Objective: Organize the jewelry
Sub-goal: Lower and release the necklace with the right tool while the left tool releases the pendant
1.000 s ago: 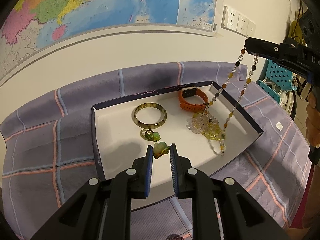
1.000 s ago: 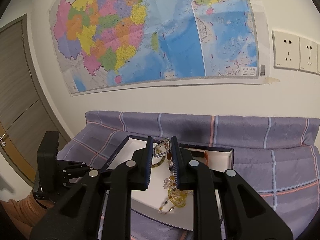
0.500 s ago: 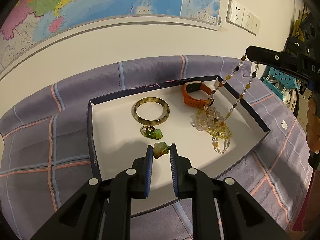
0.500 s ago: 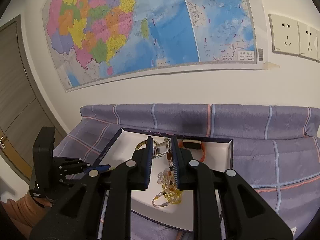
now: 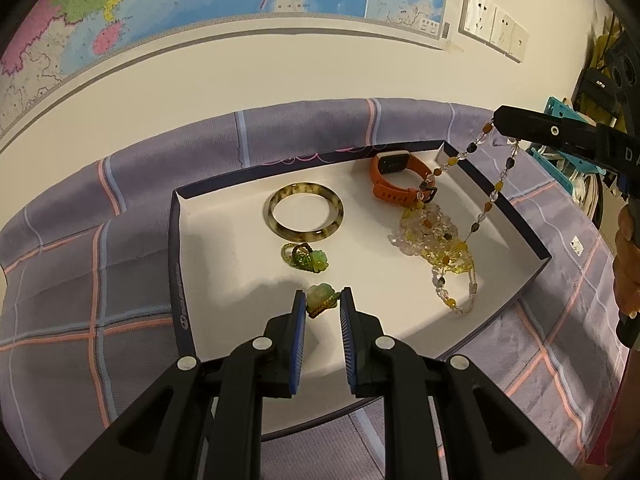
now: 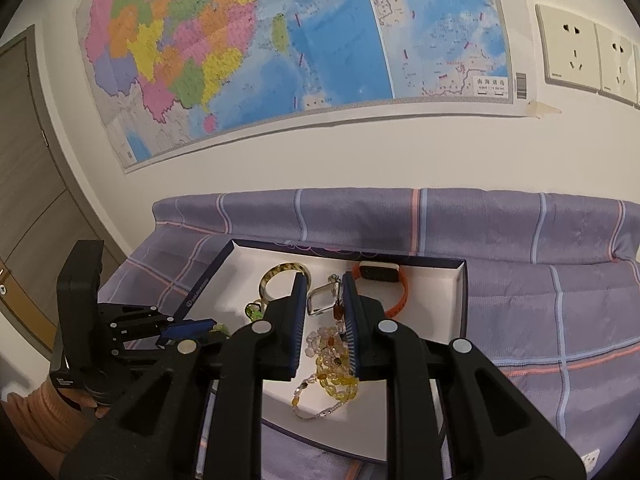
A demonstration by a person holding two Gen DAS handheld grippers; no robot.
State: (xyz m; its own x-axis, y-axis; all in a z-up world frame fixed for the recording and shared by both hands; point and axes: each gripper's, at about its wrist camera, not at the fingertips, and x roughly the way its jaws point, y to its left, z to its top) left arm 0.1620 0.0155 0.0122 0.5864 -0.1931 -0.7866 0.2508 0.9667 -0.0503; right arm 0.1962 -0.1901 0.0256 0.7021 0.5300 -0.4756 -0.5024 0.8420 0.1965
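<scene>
A white tray with a dark rim [image 5: 176, 248] lies on a purple plaid cloth. My left gripper [image 5: 322, 302] is shut on a green jade pendant [image 5: 319, 295] just above the tray's near part. My right gripper [image 6: 324, 294] is shut on a beaded necklace [image 5: 436, 240] by its metal clasp [image 6: 320, 300]; two strands hang from the fingers [image 5: 520, 124] and most beads are piled on the tray. In the tray also lie a mottled bangle [image 5: 306, 212], an orange watch [image 5: 400, 178] and a green beaded ring [image 5: 306, 258].
The plaid cloth [image 6: 540, 280] covers the surface up to a white wall with a map [image 6: 280, 40] and sockets [image 6: 572, 56]. A turquoise basket [image 5: 560, 108] stands at the far right. A door [image 6: 24, 160] is at the left.
My right gripper has come down, so more of the necklace has piled onto the tray and the hanging strands are shorter. My left gripper still holds the pendant and has moved slightly over the tray.
</scene>
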